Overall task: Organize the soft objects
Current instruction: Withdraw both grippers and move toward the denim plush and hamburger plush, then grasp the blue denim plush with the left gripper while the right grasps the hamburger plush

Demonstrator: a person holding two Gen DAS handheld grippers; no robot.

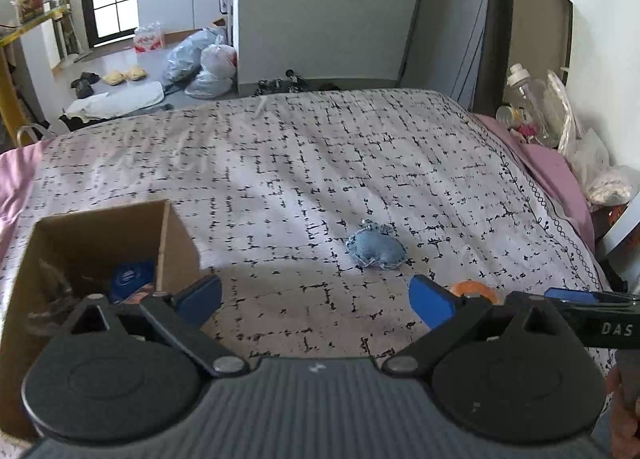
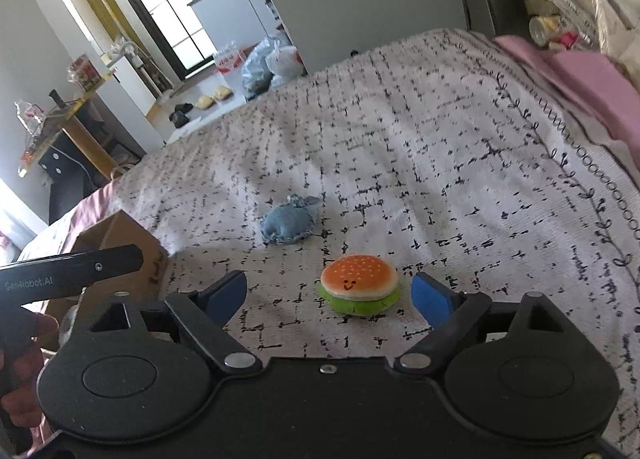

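A plush burger [image 2: 359, 288] with an orange bun and green lettuce lies on the patterned bedspread [image 2: 420, 147]. My right gripper [image 2: 329, 299] is open and empty, with the burger just ahead between its blue fingertips. A blue denim pouch [image 2: 289, 221] lies farther out; it also shows in the left wrist view [image 1: 376, 246]. My left gripper [image 1: 316, 301] is open and empty beside an open cardboard box [image 1: 100, 243] that holds a blue item [image 1: 130, 279]. The burger's orange top [image 1: 476, 290] peeks out behind the left gripper's right finger.
Pink sheets [image 1: 540, 163] edge the bed. Bottles and plastic bags [image 1: 552, 115] crowd the right side by the wall. Trash bags [image 1: 204, 63], slippers and shoes lie on the floor beyond the bed. The box [image 2: 128, 255] is at the right view's left.
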